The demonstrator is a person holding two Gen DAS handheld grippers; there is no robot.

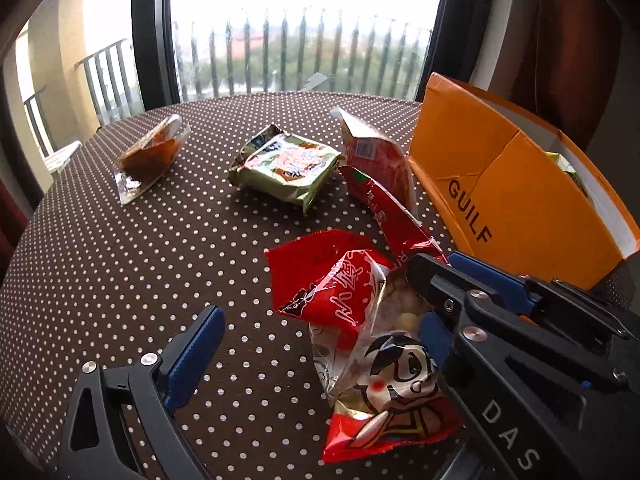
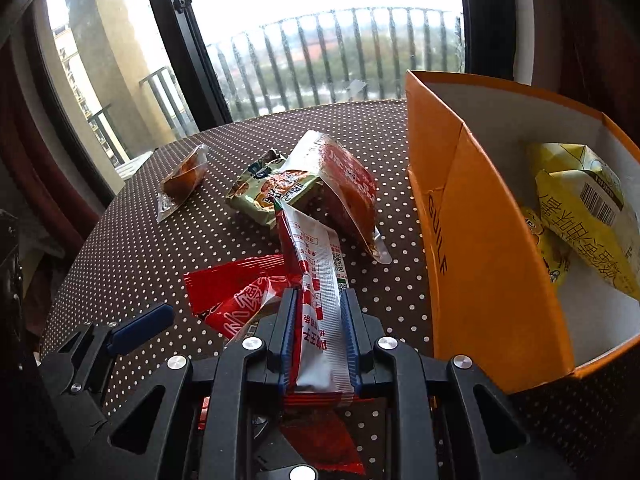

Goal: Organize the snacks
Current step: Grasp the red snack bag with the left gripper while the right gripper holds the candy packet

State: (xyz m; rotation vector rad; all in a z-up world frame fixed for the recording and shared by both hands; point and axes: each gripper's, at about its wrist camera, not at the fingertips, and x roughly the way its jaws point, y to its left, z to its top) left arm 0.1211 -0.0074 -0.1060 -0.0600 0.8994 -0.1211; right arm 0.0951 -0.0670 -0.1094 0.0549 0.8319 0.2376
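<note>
My right gripper [image 2: 318, 300] is shut on a long red-and-white stick packet [image 2: 312, 264], which sticks out ahead between the pads, just left of the orange box [image 2: 480, 240]. In the left wrist view the same packet [image 1: 384, 208] slants up from that gripper beside the box [image 1: 500, 200]. My left gripper [image 1: 320, 320] stands wide open over a red bag with white characters [image 1: 320, 276] and a crumpled cartoon-face snack bag [image 1: 392, 380]. The cartoon bag lies against the right pad; the left pad is well apart from it.
On the brown polka-dot tablecloth [image 1: 120, 260] lie a green packet [image 1: 284, 168], a red pouch [image 1: 376, 156] and a clear packet with orange-brown filling [image 1: 152, 156]. Yellow snack bags [image 2: 580, 216] sit inside the box. A window with a railing stands behind the table.
</note>
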